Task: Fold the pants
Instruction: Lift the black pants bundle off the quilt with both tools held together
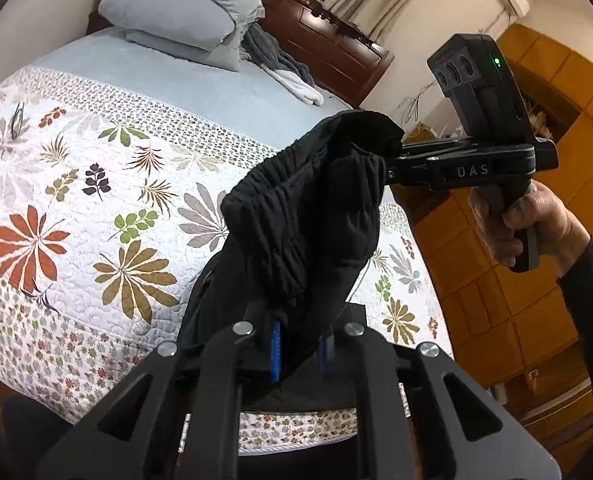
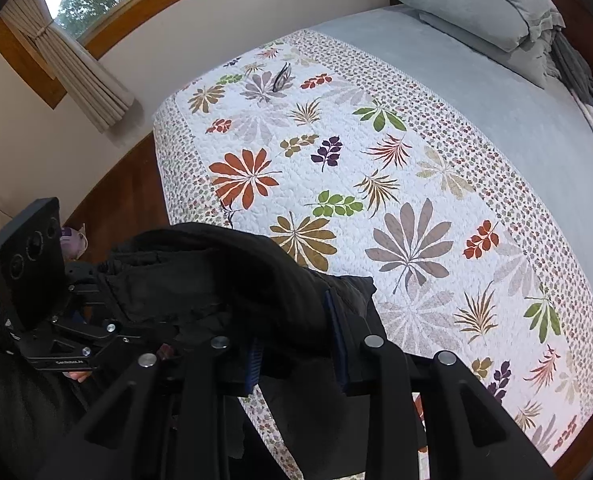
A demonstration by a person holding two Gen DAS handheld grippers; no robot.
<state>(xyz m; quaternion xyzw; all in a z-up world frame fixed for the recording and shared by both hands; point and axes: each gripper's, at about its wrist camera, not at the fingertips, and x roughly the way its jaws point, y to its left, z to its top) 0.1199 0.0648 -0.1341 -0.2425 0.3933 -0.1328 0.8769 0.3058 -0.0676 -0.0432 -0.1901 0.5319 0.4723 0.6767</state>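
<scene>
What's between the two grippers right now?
The black pants, bunched and spanning from the left gripper to the right gripper, both clamped on the fabric. Clearest in the left wrist view.

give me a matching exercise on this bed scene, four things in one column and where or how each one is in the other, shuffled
Things:
1. black pants
2. quilt
3. pillows
4. glasses

Place or state:
A. stacked at the head of the bed
B. held up between both grippers
C. lying on the far part of the quilt
D. spread flat, printed with leaves

Pairs: 1-B, 2-D, 3-A, 4-C

The left gripper and right gripper each clamp the pants.
</scene>
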